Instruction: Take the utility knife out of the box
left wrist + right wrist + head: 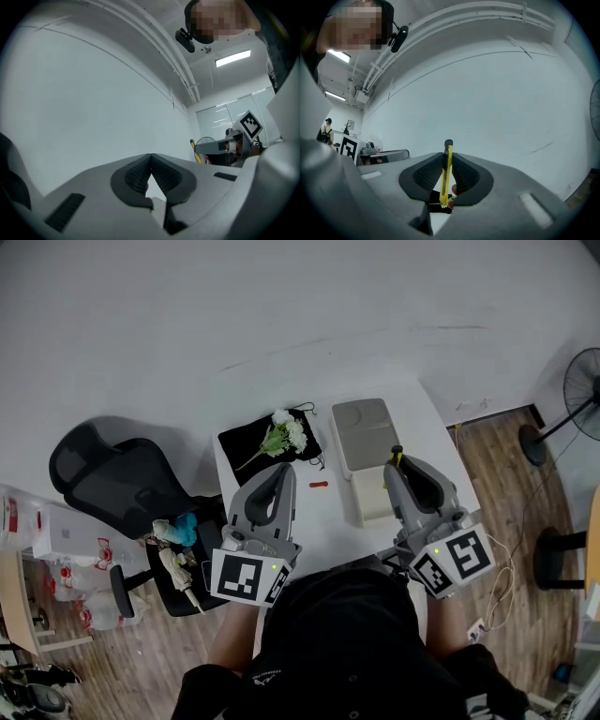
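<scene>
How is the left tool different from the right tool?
The right tool is shut on a yellow utility knife; the left tool is shut on nothing. In the head view the right tool sits by the box, the left tool by the black cloth. Both are grey with marker cubes.

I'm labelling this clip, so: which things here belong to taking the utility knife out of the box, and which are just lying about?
In the job: utility knife, clamped in the right tongs; box.
Lying about: white flowers; black cloth; small red item; office chair; left tongs, shut and empty.
</scene>
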`<state>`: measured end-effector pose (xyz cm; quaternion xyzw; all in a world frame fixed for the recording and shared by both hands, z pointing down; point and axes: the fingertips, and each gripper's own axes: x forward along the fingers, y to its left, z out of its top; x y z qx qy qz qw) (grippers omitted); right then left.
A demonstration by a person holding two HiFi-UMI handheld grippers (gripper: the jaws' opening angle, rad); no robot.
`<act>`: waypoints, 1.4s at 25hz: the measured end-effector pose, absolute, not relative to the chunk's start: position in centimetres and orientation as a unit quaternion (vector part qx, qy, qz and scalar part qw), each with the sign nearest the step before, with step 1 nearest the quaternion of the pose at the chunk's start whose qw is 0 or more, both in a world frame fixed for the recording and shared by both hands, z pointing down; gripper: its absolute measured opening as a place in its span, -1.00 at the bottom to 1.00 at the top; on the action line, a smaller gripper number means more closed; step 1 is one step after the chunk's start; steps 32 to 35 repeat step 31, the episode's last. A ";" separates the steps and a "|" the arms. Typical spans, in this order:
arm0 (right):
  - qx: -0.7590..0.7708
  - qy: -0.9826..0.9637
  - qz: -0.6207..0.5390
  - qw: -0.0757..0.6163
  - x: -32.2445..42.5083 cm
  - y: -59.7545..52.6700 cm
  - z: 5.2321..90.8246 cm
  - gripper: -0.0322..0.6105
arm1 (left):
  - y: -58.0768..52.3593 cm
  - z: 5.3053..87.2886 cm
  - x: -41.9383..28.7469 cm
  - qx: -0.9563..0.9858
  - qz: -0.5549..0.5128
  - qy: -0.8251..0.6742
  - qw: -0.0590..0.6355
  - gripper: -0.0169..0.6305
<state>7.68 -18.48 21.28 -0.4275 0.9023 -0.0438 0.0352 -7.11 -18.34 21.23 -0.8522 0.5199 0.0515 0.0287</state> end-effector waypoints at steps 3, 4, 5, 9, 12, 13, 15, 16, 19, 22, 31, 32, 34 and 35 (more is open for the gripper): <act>-0.426 0.903 -0.043 0.034 7.5 -18.4 21.3 -0.69 | -18.4 21.4 -7.1 -0.852 0.051 0.521 0.027 -0.93; -0.426 0.903 -0.043 0.033 7.5 -18.4 21.4 -0.69 | -18.3 21.5 -7.1 -0.852 0.050 0.521 0.027 -0.93; -0.427 0.902 -0.043 0.033 7.6 -18.3 21.4 -0.69 | -18.3 21.6 -7.1 -0.852 0.050 0.520 0.026 -0.93; -0.431 0.900 -0.044 0.031 7.8 -18.2 21.5 -0.69 | -18.2 21.7 -6.9 -0.853 0.050 0.518 0.023 -0.93; -0.433 0.900 -0.045 0.028 7.8 -18.3 21.5 -0.69 | -18.3 21.9 -6.8 -0.855 0.050 0.517 0.021 -0.93; -0.433 0.900 -0.045 0.028 7.8 -18.3 21.6 -0.69 | -18.3 22.0 -6.8 -0.855 0.049 0.516 0.020 -0.93; -0.434 0.899 -0.046 0.028 7.8 -18.2 21.7 -0.69 | -18.3 22.2 -6.7 -0.855 0.048 0.515 0.019 -0.93; -0.434 0.899 -0.046 0.028 7.8 -18.2 21.7 -0.69 | -18.3 22.2 -6.8 -0.855 0.048 0.516 0.019 -0.93; -0.435 0.899 -0.046 0.027 7.8 -18.1 21.7 -0.69 | -18.2 22.2 -6.9 -0.854 0.048 0.517 0.018 -0.93; -0.435 0.899 -0.047 0.027 7.9 -18.1 21.8 -0.69 | -18.2 22.2 -6.9 -0.854 0.048 0.517 0.018 -0.93; -0.434 0.899 -0.045 0.028 7.8 -17.9 21.8 -0.69 | -18.0 22.4 -6.5 -0.857 0.045 0.514 0.021 -0.93; -0.434 0.899 -0.045 0.028 7.8 -17.9 21.8 -0.69 | -18.0 22.4 -6.5 -0.857 0.045 0.514 0.021 -0.93; -0.434 0.899 -0.045 0.028 7.8 -17.9 21.8 -0.69 | -18.0 22.4 -6.5 -0.857 0.045 0.514 0.021 -0.93; -0.434 0.899 -0.045 0.028 7.8 -17.9 21.8 -0.69 | -18.0 22.4 -6.5 -0.857 0.045 0.514 0.021 -0.93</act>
